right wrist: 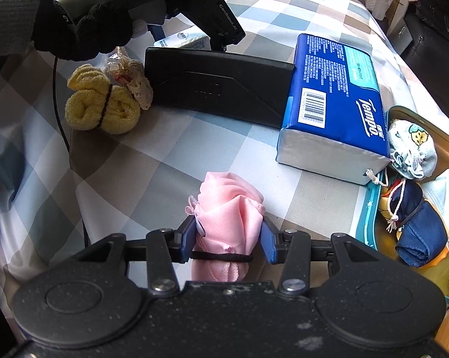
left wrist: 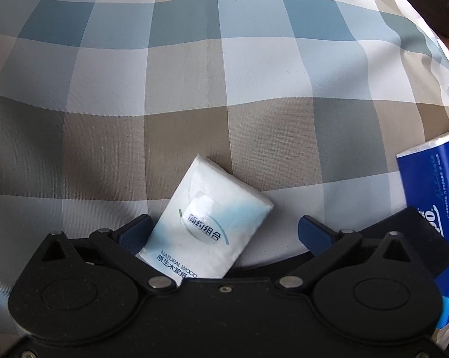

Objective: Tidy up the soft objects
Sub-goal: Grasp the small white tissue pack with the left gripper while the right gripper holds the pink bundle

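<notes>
The right gripper (right wrist: 228, 234) was clamped on the pink bundle (right wrist: 229, 208), its blue fingers (right wrist: 188, 238) pressing in from both sides just ahead of the black band around the cloth, so the bundle's free end stuck out past the fingertips over the checked cloth (right wrist: 153, 164). Off to the right of those fingers sat the tray (right wrist: 370, 217), already holding a printed pouch (right wrist: 412, 149) and a navy roll (right wrist: 418, 235); the Tempo pack (right wrist: 334, 101) lay ahead and to the right, touching or nearly touching the tray's edge. Ahead and to the left lay the yellow towel (right wrist: 100, 104), banded like the pink one, beside a small crocheted piece (right wrist: 139, 86). The left gripper (left wrist: 224, 232) stood wide apart around the small tissue pack (left wrist: 206, 220), which lay tilted between the fingers, against the left one and well clear of the right. The step in hand looked like carrying the pink bundle to the tray, with the left side set to pick up the tissue pack. Next, the right likely needed to swing right over the tray rim, clear of the pouch's cord, and release onto free space; the left would need to close squarely on the skewed pack.
</notes>
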A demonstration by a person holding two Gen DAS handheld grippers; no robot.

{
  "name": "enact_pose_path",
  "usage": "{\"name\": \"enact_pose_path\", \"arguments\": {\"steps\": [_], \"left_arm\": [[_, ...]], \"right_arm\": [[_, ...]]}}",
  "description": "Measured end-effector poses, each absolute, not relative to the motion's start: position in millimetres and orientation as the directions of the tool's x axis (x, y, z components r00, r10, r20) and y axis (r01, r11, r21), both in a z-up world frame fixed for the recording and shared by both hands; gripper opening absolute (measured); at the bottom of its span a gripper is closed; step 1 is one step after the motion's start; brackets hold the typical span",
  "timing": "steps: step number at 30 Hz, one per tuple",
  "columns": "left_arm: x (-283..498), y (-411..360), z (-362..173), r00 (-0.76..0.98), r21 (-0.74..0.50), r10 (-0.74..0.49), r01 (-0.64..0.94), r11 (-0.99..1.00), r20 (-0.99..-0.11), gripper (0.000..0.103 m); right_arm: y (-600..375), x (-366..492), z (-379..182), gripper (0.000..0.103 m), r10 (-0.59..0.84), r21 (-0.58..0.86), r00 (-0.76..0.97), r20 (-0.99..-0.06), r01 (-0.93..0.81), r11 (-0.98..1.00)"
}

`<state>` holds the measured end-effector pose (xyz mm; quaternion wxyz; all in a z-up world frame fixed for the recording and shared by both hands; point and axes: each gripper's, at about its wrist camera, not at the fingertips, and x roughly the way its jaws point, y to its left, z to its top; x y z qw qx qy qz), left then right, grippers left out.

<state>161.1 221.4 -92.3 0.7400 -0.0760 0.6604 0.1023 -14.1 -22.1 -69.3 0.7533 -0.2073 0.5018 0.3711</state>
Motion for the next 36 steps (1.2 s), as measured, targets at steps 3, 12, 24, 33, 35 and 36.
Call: {"name": "enact_pose_path", "arguments": {"steps": [3,12,24,33,35,36], "left_arm": [[164,225,-94,0.107,0.010,0.038,-0.249,0.968,-0.994,0.101],[161,225,-93,0.132,0.022,0.058,-0.263,0.964,-0.990,0.101],[151,234,-67,0.194,-0.019,0.051,-0.341,0.940,-0.980,0.075],[139,243,-36,0.290,-0.128,-0.011,-0.390,0.912,-0.957,0.063],[144,237,-38,0.288,-0.114,-0.001,-0.374,0.921,-0.958,0.063],[146,235,-40,0.283,-0.102,0.005,-0.363,0.926,-0.959,0.063]], "right_arm": [[-22,-16,-71,0.044,0.348,0.055,0.223,-0.911,-0.769,0.636],[-19,-17,-73,0.044,0.345,0.050,0.221,-0.912,-0.775,0.630],[-21,-19,-59,0.039,0.374,0.042,0.257,-0.891,-0.775,0.631],[-24,-10,-48,0.039,0.400,0.058,0.276,-0.874,-0.757,0.651],[-24,-8,-49,0.039,0.397,0.059,0.276,-0.875,-0.754,0.654],[-24,-8,-49,0.039,0.396,0.058,0.277,-0.876,-0.754,0.655]]}}
